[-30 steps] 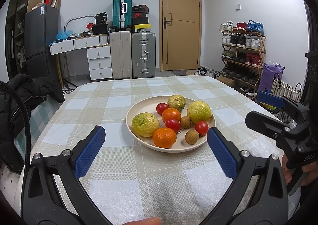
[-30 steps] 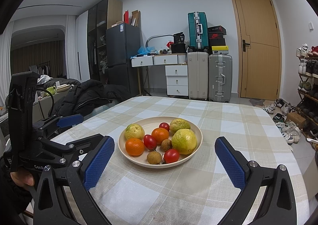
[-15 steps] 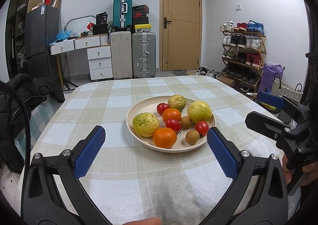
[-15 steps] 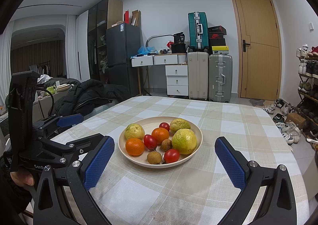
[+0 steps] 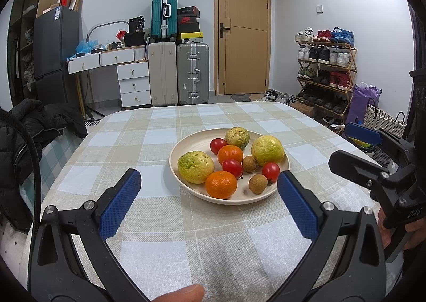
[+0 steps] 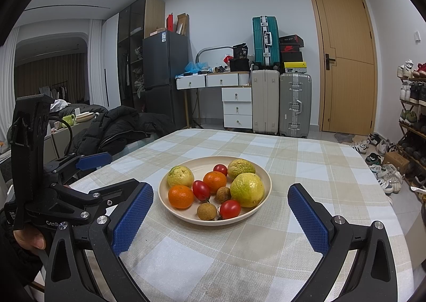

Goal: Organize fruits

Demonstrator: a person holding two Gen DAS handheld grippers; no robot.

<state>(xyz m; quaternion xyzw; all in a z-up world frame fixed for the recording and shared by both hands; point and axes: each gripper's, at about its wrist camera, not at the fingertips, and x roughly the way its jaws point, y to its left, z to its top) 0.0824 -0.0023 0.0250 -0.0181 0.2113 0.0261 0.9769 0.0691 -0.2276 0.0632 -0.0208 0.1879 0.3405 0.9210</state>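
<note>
the fruits are heaped on a cream plate near the middle of the checked tablecloth: three yellow-green guavas, two oranges, three red tomatoes and two small brown longans, many touching. both the left gripper and the right gripper are held short of the plate with jaws spread wide, nothing grasped. a risk is judged: if one fruit is pinched, its round neighbours may be nudged and rolled off the shallow rim; soft tomatoes could be bruised.
</note>
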